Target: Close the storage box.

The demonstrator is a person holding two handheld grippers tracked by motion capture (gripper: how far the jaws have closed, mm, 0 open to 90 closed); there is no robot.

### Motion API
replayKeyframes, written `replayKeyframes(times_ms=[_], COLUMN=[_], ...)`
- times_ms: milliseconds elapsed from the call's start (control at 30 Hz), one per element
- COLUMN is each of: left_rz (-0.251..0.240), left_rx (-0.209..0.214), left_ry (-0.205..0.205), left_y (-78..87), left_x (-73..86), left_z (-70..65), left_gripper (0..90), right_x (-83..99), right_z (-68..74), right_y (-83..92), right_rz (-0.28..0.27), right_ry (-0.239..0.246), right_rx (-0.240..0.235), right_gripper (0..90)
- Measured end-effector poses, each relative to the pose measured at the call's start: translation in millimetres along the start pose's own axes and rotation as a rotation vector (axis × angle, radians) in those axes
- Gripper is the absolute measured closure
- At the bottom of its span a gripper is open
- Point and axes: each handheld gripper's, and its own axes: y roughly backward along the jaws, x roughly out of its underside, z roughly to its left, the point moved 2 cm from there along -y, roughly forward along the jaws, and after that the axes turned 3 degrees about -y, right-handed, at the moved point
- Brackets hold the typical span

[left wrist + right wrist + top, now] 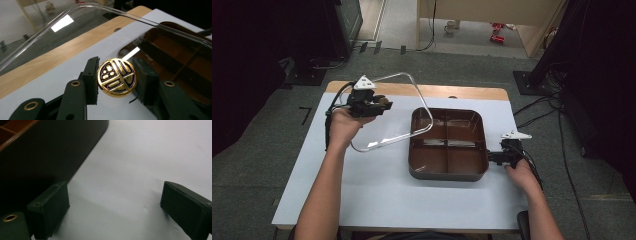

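The left gripper's (379,104) fingers (91,75) pinch the gold knob (117,77) of the clear lid (399,107), raised and tilted over the table (377,185) beside the brown box (448,172). Light, stiff, probably slippery; the knob looks safest. The right gripper (112,207) gapes wide, empty.

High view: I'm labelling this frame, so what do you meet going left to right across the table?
Left gripper holding the clear lid → brown four-compartment tray → right gripper, jaws open beside the tray's right edge.
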Motion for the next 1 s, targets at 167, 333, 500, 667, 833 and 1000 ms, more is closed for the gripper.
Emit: replayKeyframes(times_ms=[167, 333, 500, 667, 833, 1000], left_rz=[-0.003, 0.013, 0.041, 0.063, 0.084, 0.106], left_rx=[0.094, 0.142, 0.2, 0.236, 0.267, 0.289], left_ry=[-0.041, -0.099, -0.137, -0.169, -0.195, -0.212], left_y=[-18.8, -42.5, -61.7, -81.4, -95.9, -109.4], left_x=[-14.0, -20.2, -20.3, -19.5, -18.0, -18.7], left_z=[-32.9, -58.5, -76.2, -91.9, -107.5, -118.9], left_gripper=[59.6, 59.6, 59.6, 59.6, 59.6, 59.6], right_x=[0.0, 0.0, 0.0, 0.0, 0.0, 0.0], right_z=[-0.1, -0.1, -0.1, 0.0, -0.1, -0.1], right_y=[0.0, 0.0, 0.0, 0.0, 0.0, 0.0], right_rz=[0.001, 0.0, 0.0, 0.0, 0.0, 0.0], right_ry=[0.001, 0.001, 0.001, 0.001, 0.001, 0.001], right_rx=[0.0, 0.0, 0.0, 0.0, 0.0, 0.0], right_gripper=[7.8, 7.8, 7.8, 7.8, 7.8, 7.8])
